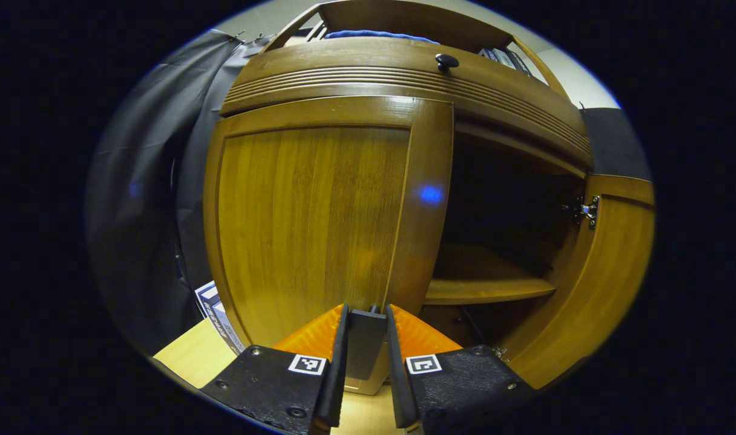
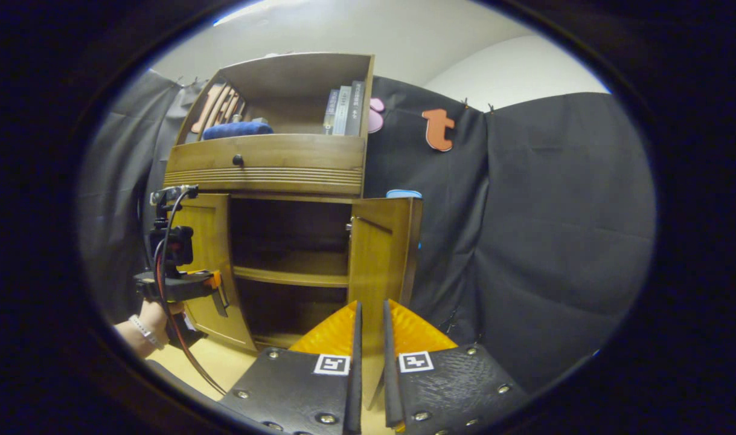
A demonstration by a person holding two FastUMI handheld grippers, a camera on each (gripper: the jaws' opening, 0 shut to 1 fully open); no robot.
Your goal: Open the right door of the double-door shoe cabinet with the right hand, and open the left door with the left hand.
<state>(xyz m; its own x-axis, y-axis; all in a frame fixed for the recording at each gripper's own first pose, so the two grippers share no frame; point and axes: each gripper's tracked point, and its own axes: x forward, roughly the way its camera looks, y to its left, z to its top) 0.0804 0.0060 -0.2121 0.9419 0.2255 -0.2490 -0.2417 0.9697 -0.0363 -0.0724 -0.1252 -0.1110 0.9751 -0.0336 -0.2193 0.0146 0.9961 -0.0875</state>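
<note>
Fingers of the left gripper point(image 1: 368, 338) pinched the left door point(image 1: 310, 223) handle point(image 1: 366, 341); a gentle outward arc suited. Right gripper point(image 2: 371, 338) clasped the right door point(image 2: 377, 254) edge.

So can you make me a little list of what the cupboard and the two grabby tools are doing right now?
right door: swung wide open
left door: only slightly open
left tool: fingers either side of the left door's lower edge piece
right tool: fingers nearly together, at the right door's lower edge; grip unclear
inside: wooden shelf, nothing seen on it
drawer knob: above the doors
on top: books, blue cloth
</note>
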